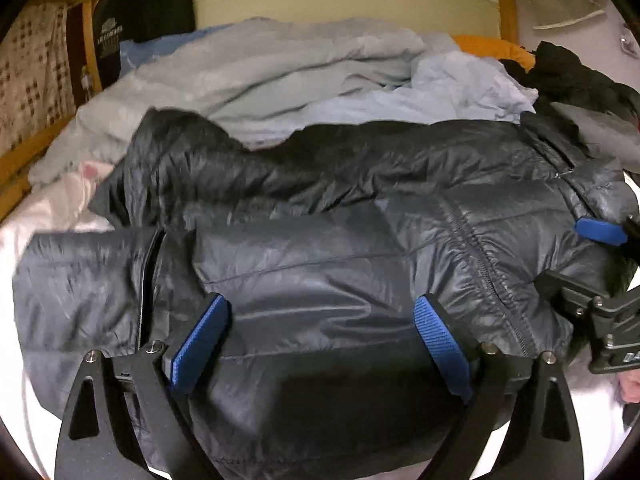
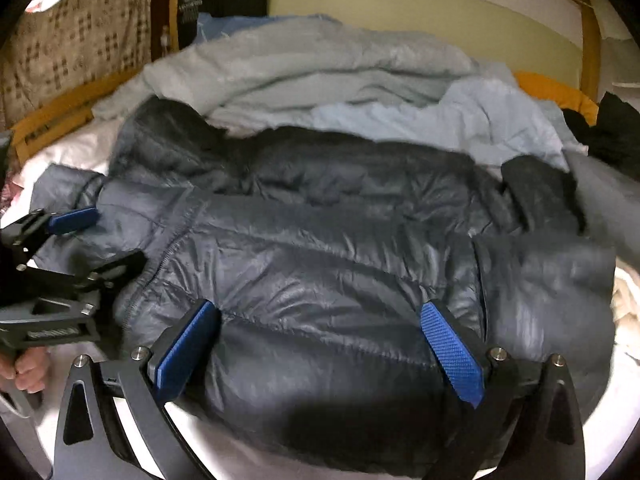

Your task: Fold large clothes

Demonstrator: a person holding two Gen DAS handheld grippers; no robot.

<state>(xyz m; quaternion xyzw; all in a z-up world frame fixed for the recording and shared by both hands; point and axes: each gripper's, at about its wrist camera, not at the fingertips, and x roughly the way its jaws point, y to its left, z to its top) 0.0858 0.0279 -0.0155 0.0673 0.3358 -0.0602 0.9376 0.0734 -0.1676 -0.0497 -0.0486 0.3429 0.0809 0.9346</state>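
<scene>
Both grippers' fingers (image 1: 208, 332) (image 2: 448, 344) spread, released above dark jacket (image 1: 340, 240) on white-sheeted bed (image 1: 24, 232), rumpled blankets (image 1: 280, 64) behind.

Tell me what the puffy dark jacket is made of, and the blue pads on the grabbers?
The dark jacket looks like thin, shiny nylon-type fabric with soft filling: it glints, crinkles finely and is stitched into puffy bands. The exact fibre can't be told. The blue pads on the right hand-held gripper look like matte rubber or plastic with a tiny diamond grip texture.
</scene>
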